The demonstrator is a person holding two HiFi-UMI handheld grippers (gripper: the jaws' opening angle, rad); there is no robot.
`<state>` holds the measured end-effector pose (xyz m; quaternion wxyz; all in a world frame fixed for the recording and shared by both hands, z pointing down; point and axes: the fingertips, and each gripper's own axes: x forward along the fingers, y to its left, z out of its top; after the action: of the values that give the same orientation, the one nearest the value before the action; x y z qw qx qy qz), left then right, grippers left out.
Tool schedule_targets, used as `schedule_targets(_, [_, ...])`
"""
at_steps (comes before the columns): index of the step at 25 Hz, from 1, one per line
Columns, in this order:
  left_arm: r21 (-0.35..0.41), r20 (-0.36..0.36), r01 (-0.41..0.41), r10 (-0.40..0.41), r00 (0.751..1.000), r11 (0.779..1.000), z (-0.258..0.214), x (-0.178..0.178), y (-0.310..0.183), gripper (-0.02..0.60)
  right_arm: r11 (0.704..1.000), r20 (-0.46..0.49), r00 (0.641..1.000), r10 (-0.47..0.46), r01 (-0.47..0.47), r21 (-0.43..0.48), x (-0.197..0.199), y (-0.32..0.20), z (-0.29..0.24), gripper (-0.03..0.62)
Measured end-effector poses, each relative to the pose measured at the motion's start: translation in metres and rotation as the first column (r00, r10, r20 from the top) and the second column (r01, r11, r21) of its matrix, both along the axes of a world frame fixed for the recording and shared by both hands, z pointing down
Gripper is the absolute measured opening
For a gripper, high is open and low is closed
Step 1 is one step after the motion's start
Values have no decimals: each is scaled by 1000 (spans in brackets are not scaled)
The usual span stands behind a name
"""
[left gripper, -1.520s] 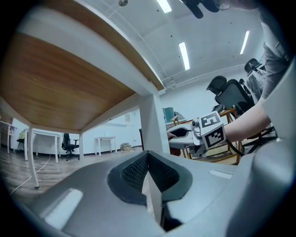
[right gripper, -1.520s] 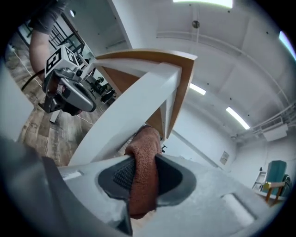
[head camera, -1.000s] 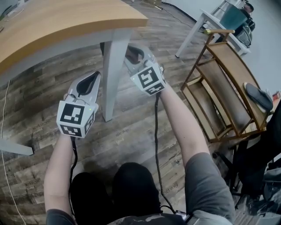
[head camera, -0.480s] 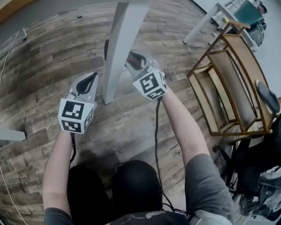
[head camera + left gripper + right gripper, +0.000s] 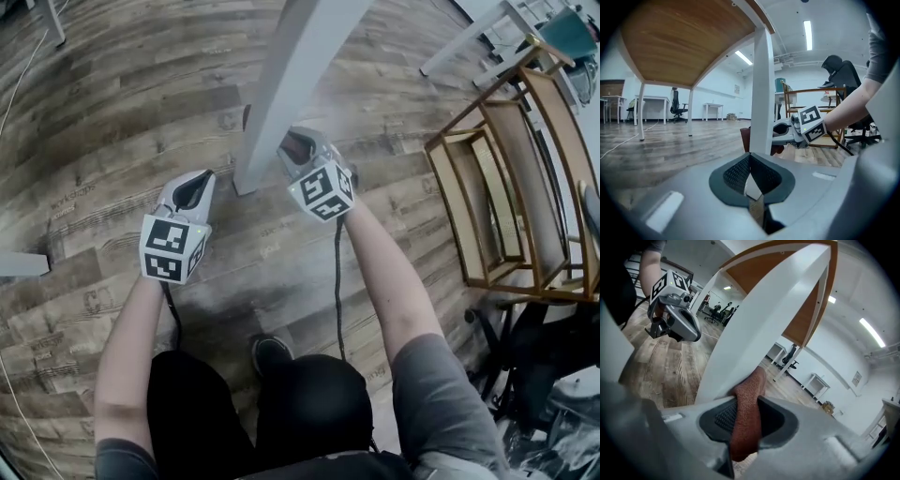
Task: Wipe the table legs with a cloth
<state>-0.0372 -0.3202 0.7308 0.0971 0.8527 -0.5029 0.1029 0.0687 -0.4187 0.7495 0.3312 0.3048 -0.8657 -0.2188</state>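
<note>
Wood-plank floor [image 5: 112, 112] below, wooden surface [image 5: 684, 42] overhead, seen from its underside. White table leg [image 5: 281, 84] standing between the two grippers. On the leg's right, right gripper [image 5: 745, 418] clamped shut on a reddish-brown cloth [image 5: 747, 413], cloth pressed against the leg low down. On the leg's left, left gripper [image 5: 751, 180] with jaws closed together, holding nothing, near the leg but apart from it.

The table leg [image 5: 281, 103] stands between the grippers, just right of the left gripper [image 5: 194, 190] and directly left of the right gripper [image 5: 292, 150]. The cloth [image 5: 747, 413] sits between the right gripper's jaws, touching the leg. A wooden rack [image 5: 506, 178] lies well to that gripper's right.
</note>
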Motion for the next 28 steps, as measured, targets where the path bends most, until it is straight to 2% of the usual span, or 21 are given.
schedule_targets(7, [-85,14,15,-14,1000,996,48,-8,17,20,994,-131,991,5,-19,-107,0,6,73,84])
schedule_targets(10, [-82,24,38,-36,999,996,54,-13,22,20,990,-208,978,11,-40,-136,3,9,99,84])
schedule_targets(12, [-77,24,44,-42,999,996,57,-14,25,20,988,-224,974,25,-58,-145,8,12,110,84])
schedule_targets(18, [-77,1,65,-65,998,995,58,-22,26,20,972,-152,983,103,-132,-194,17,19,115,84])
schedule_targets(21, [-51,-16,87,-88,996,995,44,-28,27,20,964,-89,982,167,-182,-193,32,25,101,84])
schedule_targets(25, [26,2,97,-97,995,995,-4,-40,29,20,953,-12,969,247,-245,-179,59,37,52,84])
schedule_targets(28, [82,2,111,-112,994,990,-55,-48,32,20,933,91,943,321,-299,-199,71,44,-8,84])
